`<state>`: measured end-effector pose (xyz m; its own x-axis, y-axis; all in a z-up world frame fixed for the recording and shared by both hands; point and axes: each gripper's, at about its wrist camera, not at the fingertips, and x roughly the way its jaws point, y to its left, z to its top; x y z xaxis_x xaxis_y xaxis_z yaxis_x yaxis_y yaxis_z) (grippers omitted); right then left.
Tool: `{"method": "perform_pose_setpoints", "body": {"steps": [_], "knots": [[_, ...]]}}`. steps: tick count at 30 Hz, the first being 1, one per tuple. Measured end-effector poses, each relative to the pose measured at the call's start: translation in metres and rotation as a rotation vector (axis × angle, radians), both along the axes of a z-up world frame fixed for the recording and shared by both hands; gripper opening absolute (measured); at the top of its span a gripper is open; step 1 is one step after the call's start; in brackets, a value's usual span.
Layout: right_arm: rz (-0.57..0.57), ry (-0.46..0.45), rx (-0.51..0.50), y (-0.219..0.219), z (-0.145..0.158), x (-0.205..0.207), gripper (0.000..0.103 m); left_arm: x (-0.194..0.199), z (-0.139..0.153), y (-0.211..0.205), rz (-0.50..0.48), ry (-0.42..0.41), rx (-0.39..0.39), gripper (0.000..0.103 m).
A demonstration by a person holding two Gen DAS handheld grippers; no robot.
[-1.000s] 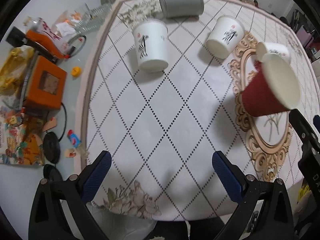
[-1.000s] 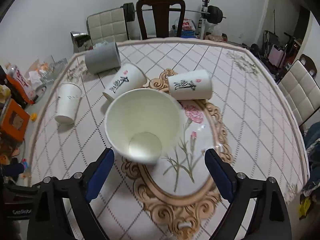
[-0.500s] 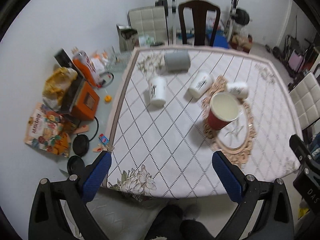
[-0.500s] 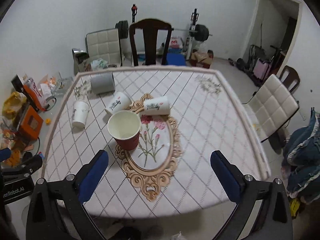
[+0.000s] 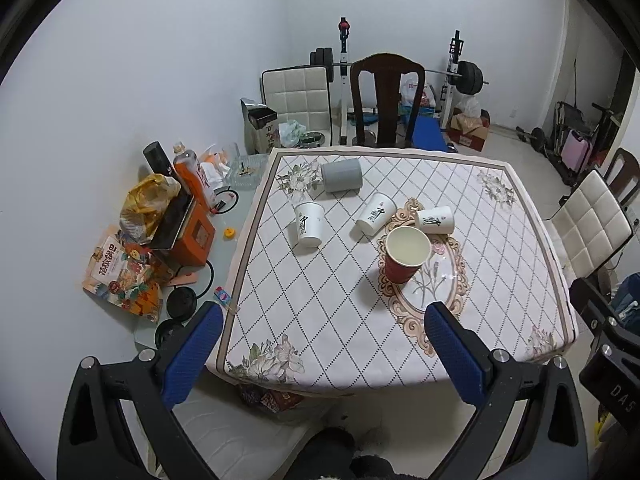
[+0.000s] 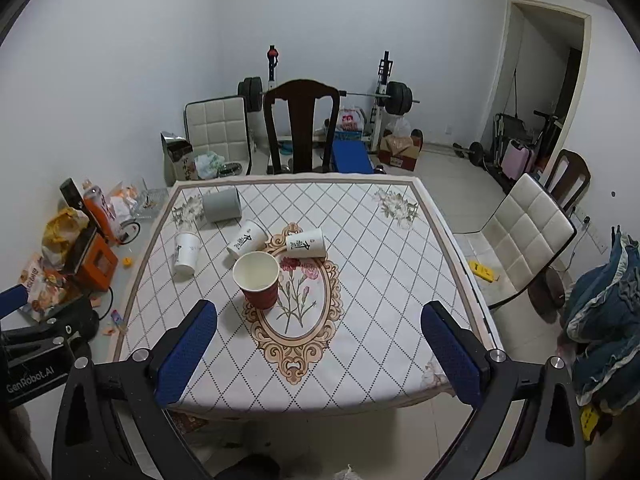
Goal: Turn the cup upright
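The table [image 6: 360, 280] was square and wore a white cloth with a dotted diamond pattern. A dark wooden chair [image 6: 302, 120] stood behind it, and a padded white chair [image 6: 528, 236] stood to the right. The left claw [image 5: 322, 354] and the right claw [image 6: 318, 354] were both spread wide, held nothing, and hung well back from the table. The red cup [image 6: 258, 280] stood upright on the gold oval. Near it, three white paper cups [image 6: 188, 252] and a gray cup [image 6: 221, 205] lay on their sides. Nothing stood between the claws and the cups.
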<state>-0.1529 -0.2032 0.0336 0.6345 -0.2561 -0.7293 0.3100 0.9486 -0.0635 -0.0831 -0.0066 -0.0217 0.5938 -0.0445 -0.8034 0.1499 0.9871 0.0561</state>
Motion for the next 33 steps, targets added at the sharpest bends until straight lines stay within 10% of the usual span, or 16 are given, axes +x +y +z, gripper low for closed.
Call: {"method": "perform_pose_setpoints", "body": {"steps": [33], "knots": [[0.025, 0.087, 0.011, -0.001, 0.019, -0.014, 0.103, -0.018, 0.008, 0.003, 0.057, 0.057, 0.014, 0.103]]}}
